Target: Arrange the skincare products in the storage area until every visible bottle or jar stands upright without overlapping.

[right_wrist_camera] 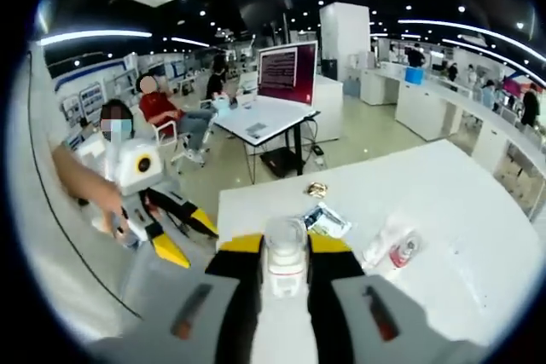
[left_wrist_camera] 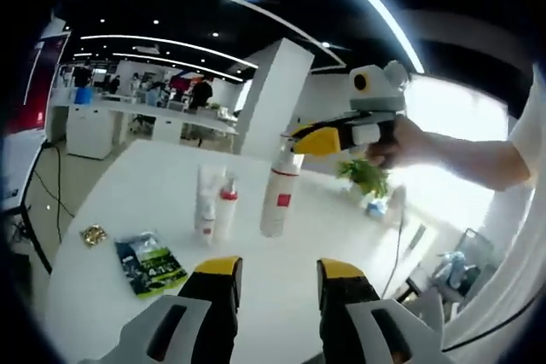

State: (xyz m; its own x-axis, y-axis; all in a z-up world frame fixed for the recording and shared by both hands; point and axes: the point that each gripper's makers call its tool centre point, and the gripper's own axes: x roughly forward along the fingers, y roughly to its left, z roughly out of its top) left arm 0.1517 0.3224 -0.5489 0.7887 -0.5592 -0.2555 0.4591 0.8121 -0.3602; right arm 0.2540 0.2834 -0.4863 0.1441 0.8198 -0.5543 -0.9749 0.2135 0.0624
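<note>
The right gripper [left_wrist_camera: 300,140] has its jaws clamped on the clear cap of the tall white bottle [left_wrist_camera: 278,195], held upright near the middle of the white desk [left_wrist_camera: 281,296]. Two smaller bottles [left_wrist_camera: 213,206] stand just beside it. The left gripper [left_wrist_camera: 277,274] hovers near the desk's edge, jaws apart, holding nothing

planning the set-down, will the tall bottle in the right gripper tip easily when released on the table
Probably yes: the bottle is tall and slim, held at its top by the right gripper. It hangs slightly tilted above the table, so it may topple unless set down squarely.
</note>
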